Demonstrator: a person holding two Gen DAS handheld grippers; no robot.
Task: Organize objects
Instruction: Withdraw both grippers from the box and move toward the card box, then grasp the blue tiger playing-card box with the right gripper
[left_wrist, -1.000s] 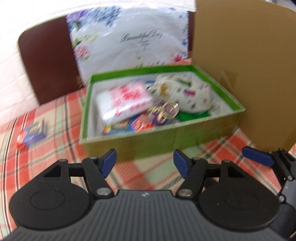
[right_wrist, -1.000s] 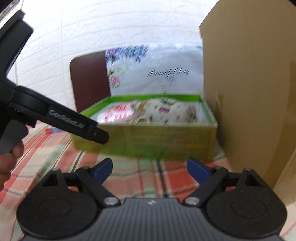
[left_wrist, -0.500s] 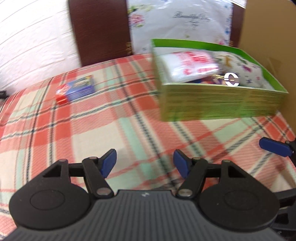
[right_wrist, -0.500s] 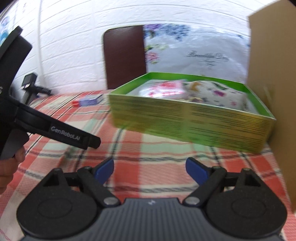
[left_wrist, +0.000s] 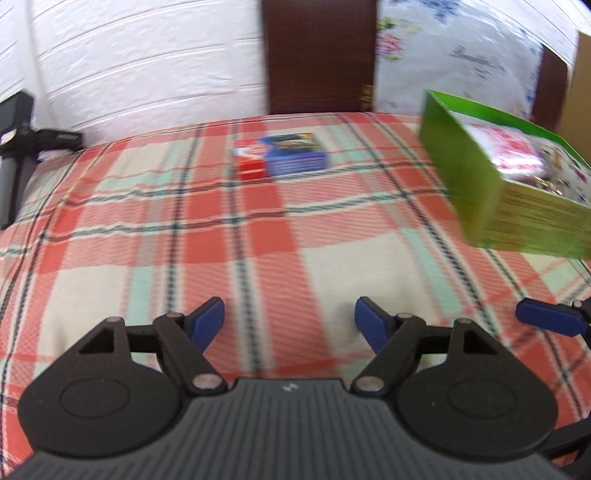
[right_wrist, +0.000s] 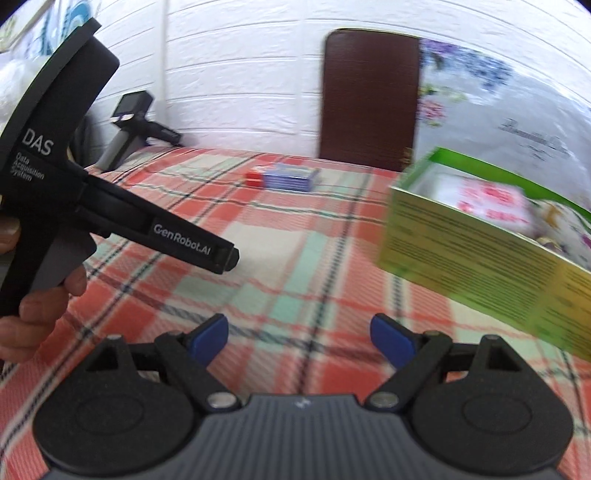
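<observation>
Both views are swinging left, sliding the green box (left_wrist: 480, 177) toward the right edge. The blue pack (left_wrist: 284, 155) is lying near the desk's (left_wrist: 258, 240) far edge. The left gripper (left_wrist: 290, 319) and right gripper (right_wrist: 299, 338) are hovering released, grasping nothing.

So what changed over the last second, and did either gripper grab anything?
Both views swung left: the green box slid to the right edge and the blue-and-red pack came near centre. The left gripper and right gripper stayed open, holding nothing.
</observation>
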